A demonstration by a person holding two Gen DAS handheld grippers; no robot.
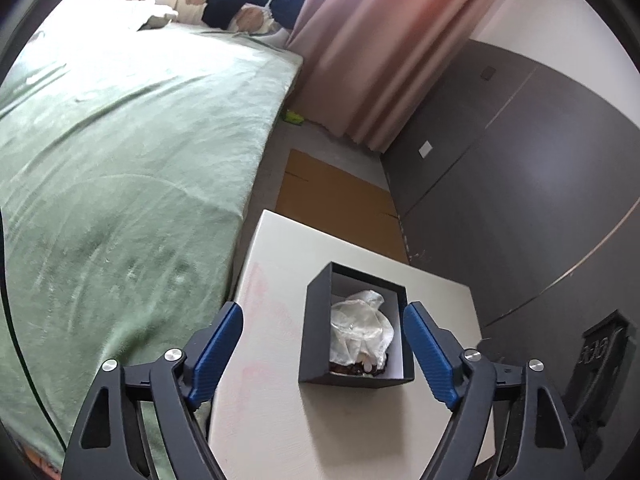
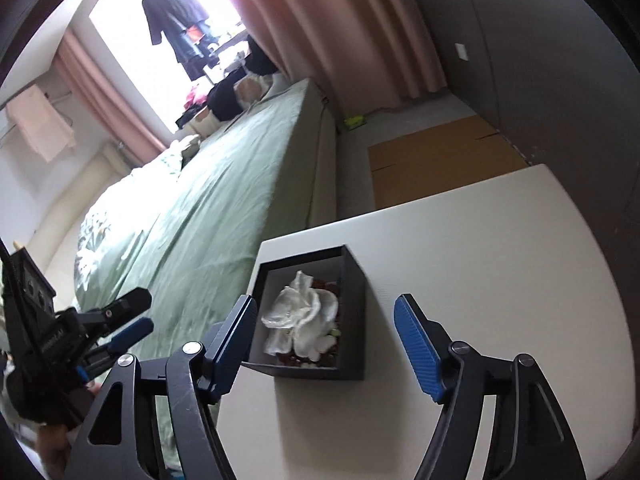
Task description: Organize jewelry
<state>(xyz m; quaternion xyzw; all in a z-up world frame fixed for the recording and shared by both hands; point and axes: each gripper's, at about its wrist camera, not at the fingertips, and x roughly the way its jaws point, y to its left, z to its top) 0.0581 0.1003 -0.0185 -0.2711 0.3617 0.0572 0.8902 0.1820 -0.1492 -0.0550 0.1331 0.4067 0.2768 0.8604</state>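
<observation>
A small black open box point(image 1: 316, 332) stands on a white table point(image 1: 272, 400). It holds a crumpled clear plastic bag point(image 1: 360, 328) over dark red beads point(image 1: 356, 369). My left gripper point(image 1: 322, 320) is open and empty, its blue fingers on either side of the box, above it. In the right wrist view the box point(image 2: 354, 312) sits near the table's left edge with the bag point(image 2: 302, 318) and beads point(image 2: 320, 358) inside. My right gripper point(image 2: 324, 312) is open and empty, over the box. The left gripper point(image 2: 136, 320) shows at the far left, open.
A bed with a green blanket point(image 1: 120, 160) lies left of the table point(image 2: 500, 280). Flat brown cardboard point(image 1: 336, 196) lies on the floor beyond it. Pink curtains point(image 1: 380, 48) and a dark grey wall point(image 1: 520, 160) stand to the right.
</observation>
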